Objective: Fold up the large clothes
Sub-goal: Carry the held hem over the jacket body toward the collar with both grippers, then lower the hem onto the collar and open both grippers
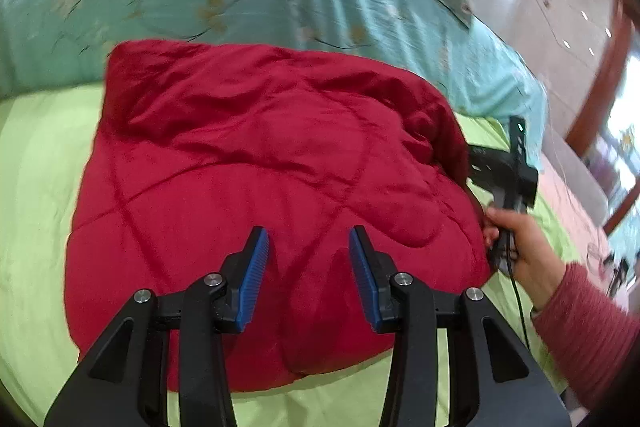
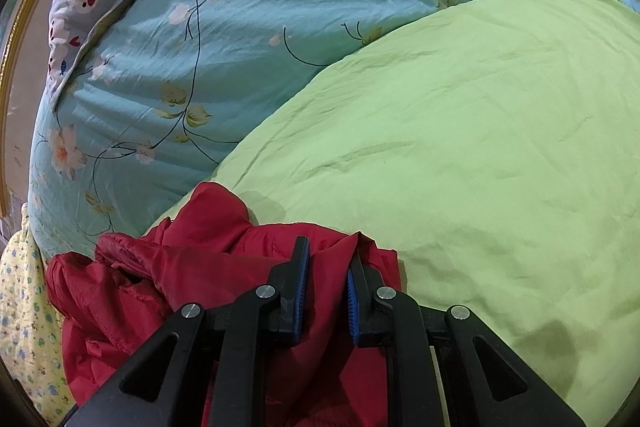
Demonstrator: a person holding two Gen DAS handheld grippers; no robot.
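1. Lying folded on the green bed sheet (image 1: 36,163): red quilted jacket (image 1: 256,163), looking soft, puffy, light and slippery; likely best gripped at a bunched edge or corner.
2. Left claw (image 1: 308,259) hovering released above it, nothing between the pads.
3. Right claw (image 2: 328,291) clenching the jacket's crumpled edge, a grip visible only in the right wrist view.
4. Left wrist view alone showing the whole folded jacket and the hand (image 1: 520,251).

Red quilted jacket (image 1: 256,187) folded into rough square bundle, lying flat on green sheet (image 1: 36,187) of bed. Diamond stitch lines visible. Right edge bunched, wrinkled; fabric pinched there.
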